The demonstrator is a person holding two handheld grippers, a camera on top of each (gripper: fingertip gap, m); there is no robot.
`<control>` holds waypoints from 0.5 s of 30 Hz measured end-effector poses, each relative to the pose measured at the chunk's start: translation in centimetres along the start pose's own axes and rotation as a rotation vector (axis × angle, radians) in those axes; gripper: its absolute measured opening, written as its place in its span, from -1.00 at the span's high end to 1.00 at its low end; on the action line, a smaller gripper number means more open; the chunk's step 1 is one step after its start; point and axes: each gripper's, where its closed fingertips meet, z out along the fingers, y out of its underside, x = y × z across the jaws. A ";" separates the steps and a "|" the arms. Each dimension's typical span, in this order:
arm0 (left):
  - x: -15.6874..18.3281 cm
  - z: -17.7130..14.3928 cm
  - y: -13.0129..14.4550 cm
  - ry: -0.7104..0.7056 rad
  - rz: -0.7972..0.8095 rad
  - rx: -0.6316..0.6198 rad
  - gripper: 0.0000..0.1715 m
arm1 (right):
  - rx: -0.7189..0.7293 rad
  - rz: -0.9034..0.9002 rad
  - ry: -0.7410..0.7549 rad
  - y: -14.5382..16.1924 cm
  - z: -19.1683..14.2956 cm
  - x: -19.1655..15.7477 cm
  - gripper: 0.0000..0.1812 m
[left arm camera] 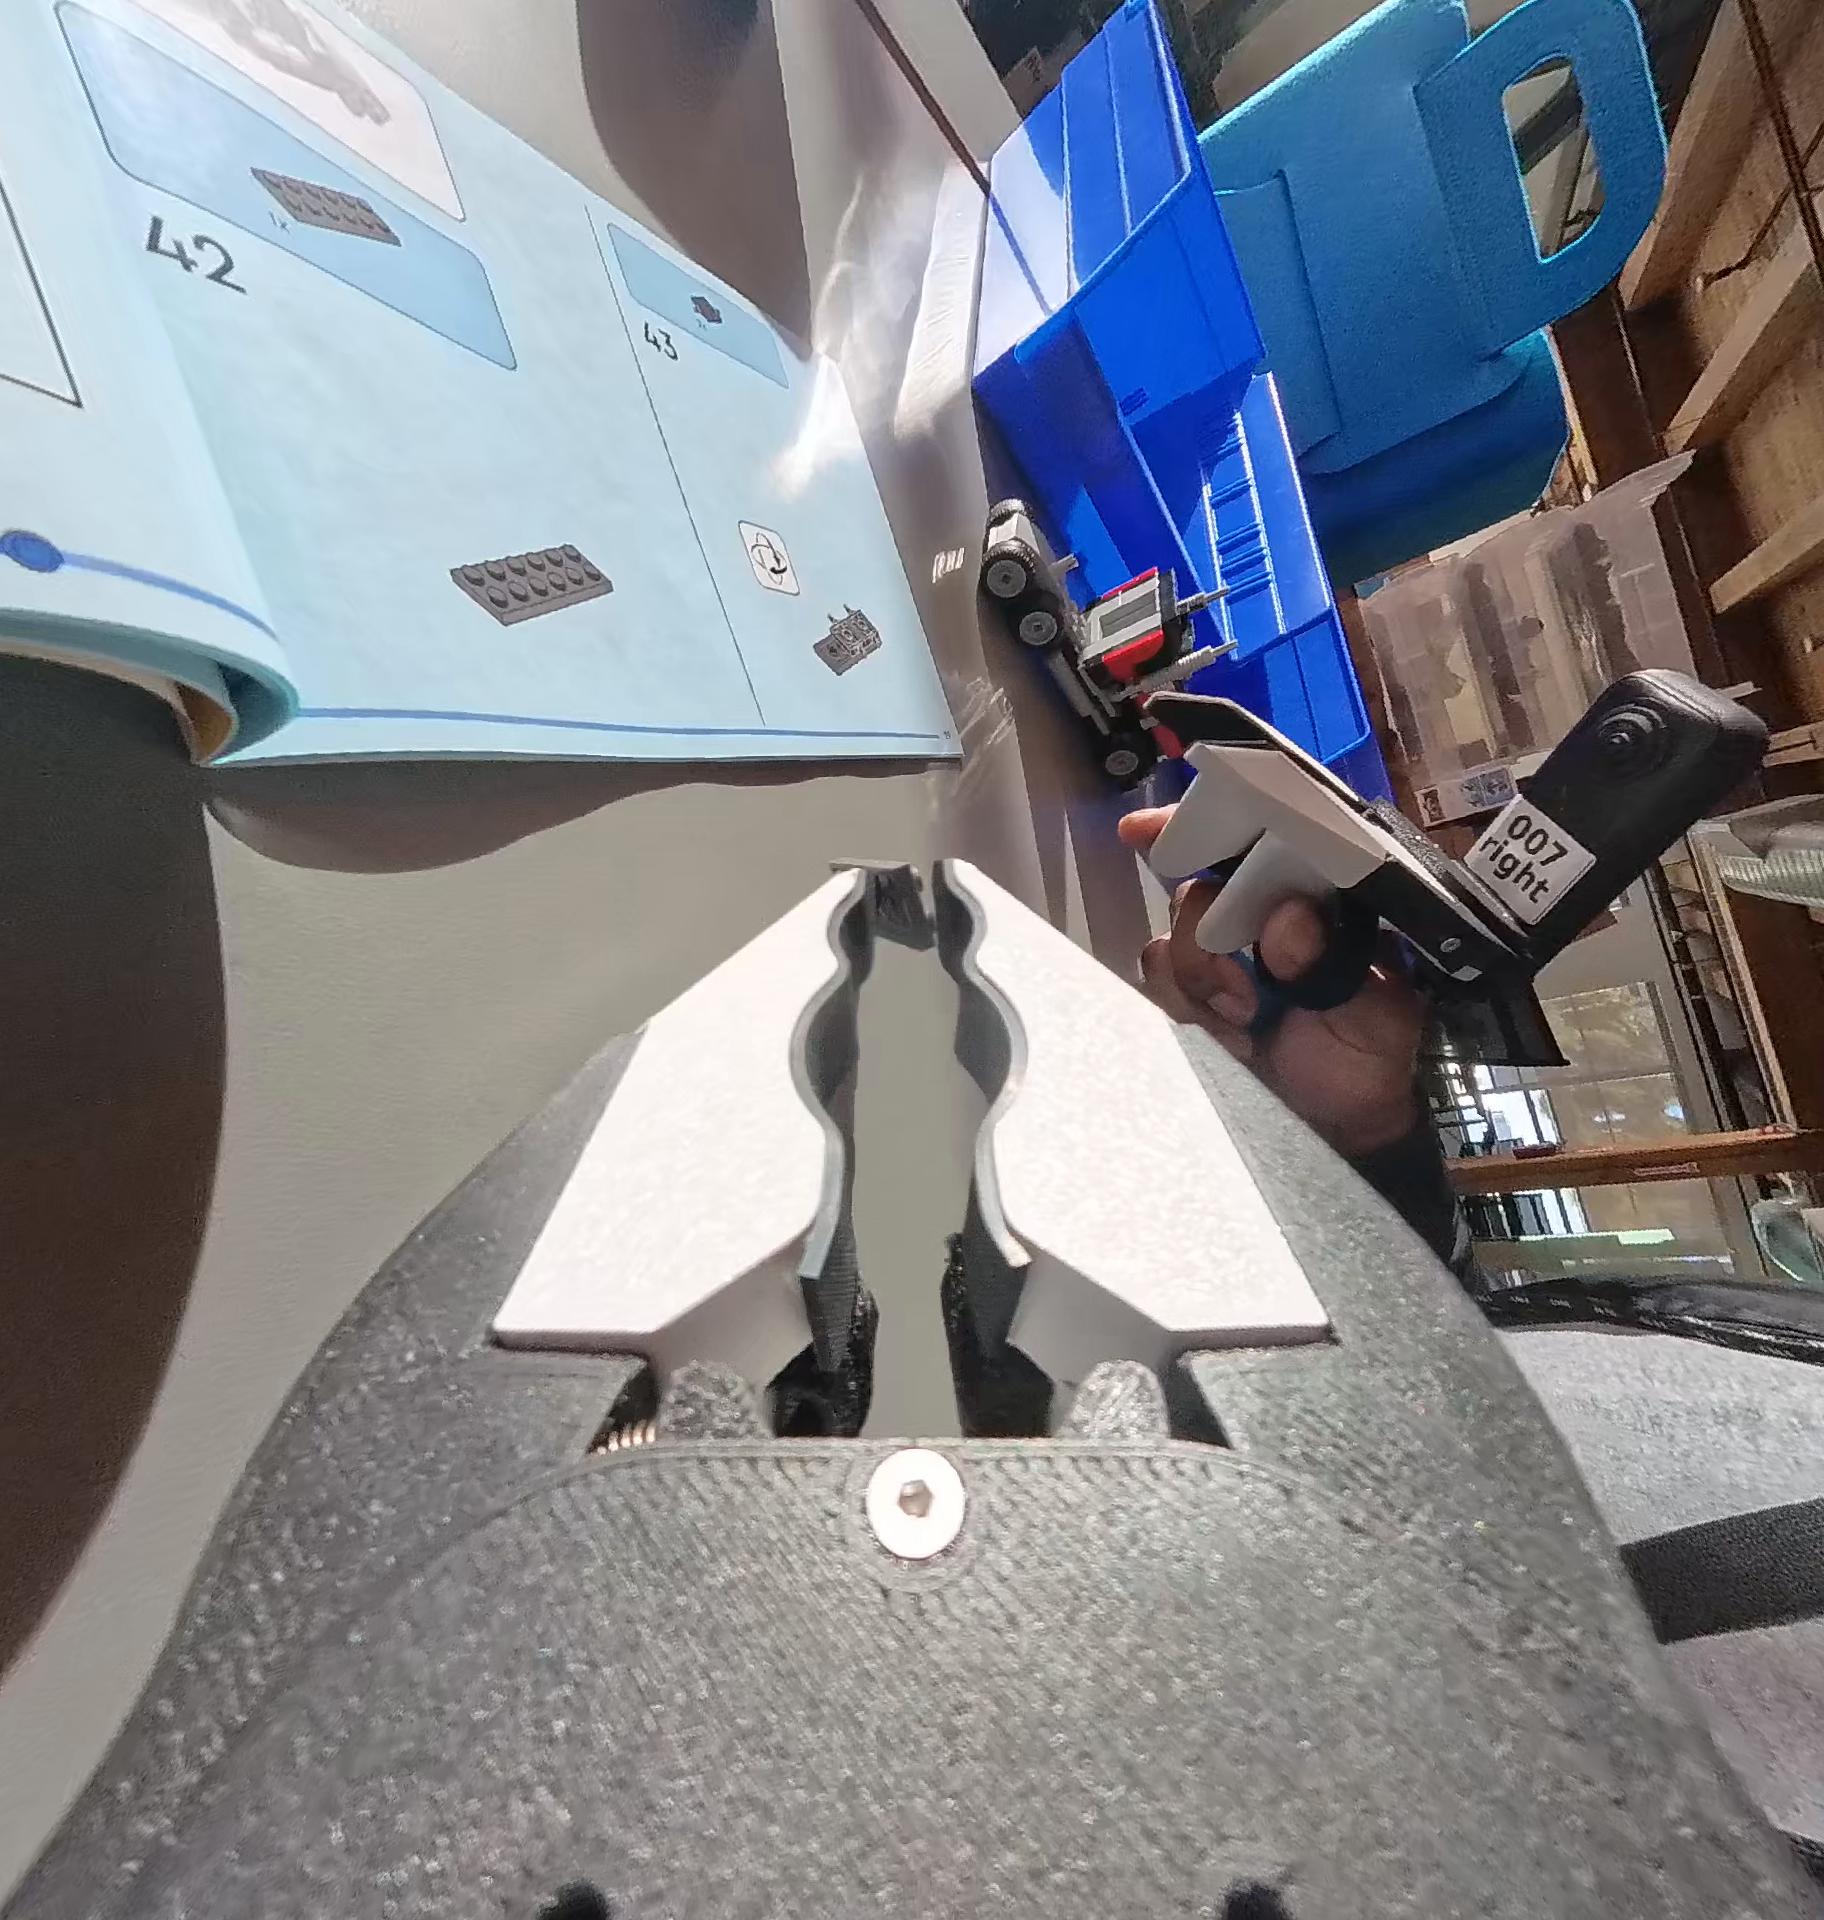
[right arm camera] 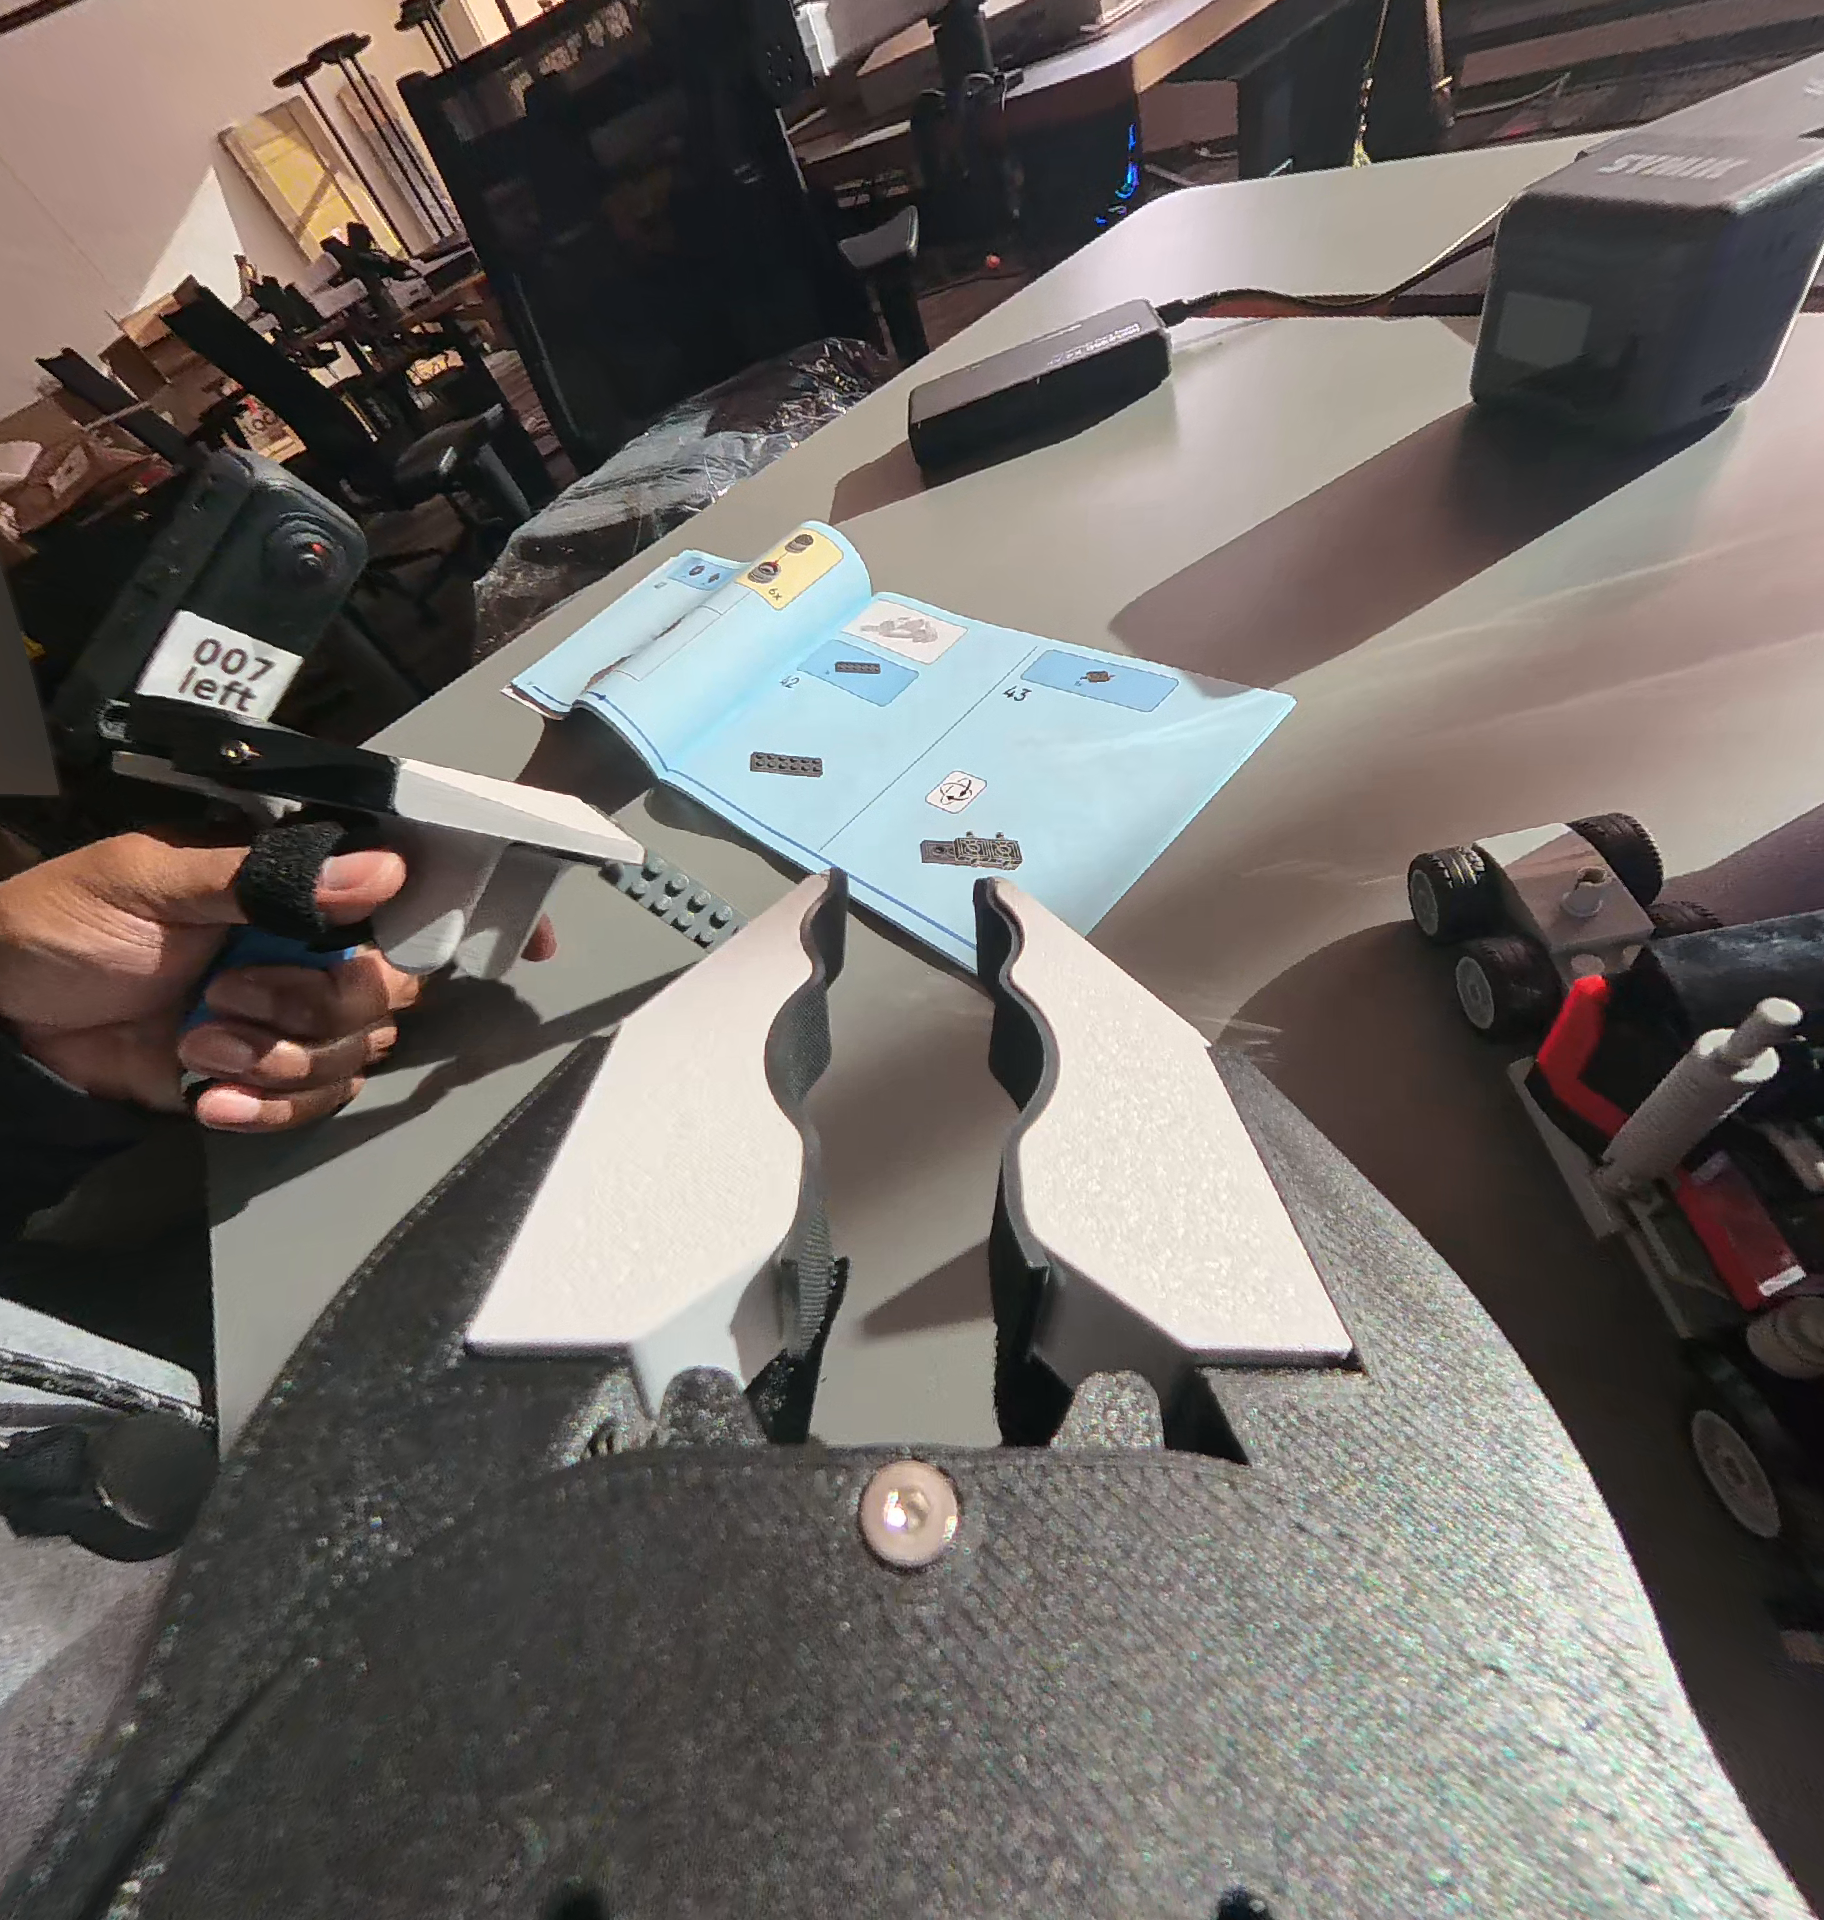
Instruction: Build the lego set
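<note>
Nearest the lens in the left wrist view, the left gripper [left arm camera: 900, 883] pinches a dark grey studded plate [left arm camera: 892, 896] at its fingertips, at frame centre. From the right wrist view the same plate [right arm camera: 674, 902] juts from those tips at centre left, held above the grey table [right arm camera: 1407, 644]. Centre frame there, the right gripper [right arm camera: 908, 902] has its fingers spread with nothing between them. An open blue instruction booklet [right arm camera: 991, 748] lies just beyond, and the partly built red and grey truck [right arm camera: 1666, 1132] sits at the right edge.

The instruction booklet [right arm camera: 991, 748] is smooth, matt paper on a smooth grey table [right arm camera: 1407, 623]. The blue bins [left arm camera: 1178, 343] look like glossy plastic, and the gripper fingers [right arm camera: 1147, 1132] like grainy white plastic.
</note>
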 end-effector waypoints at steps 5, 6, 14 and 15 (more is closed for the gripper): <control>1.1 0.1 -0.6 0.024 0.123 0.012 0.94 | 0.012 -0.011 -0.002 -0.2 -0.1 -0.1 0.70; 1.2 0.2 -0.6 0.022 0.157 0.003 0.93 | 0.017 -0.014 -0.002 -0.2 -0.2 -0.2 0.70; 2.5 1.5 -0.3 -0.058 0.476 -0.016 0.93 | 0.054 -0.064 0.063 -0.3 -2.1 0.1 0.69; 2.6 1.7 -0.4 -0.092 0.542 -0.005 0.93 | 0.056 -0.081 0.089 -0.2 -2.6 0.4 0.69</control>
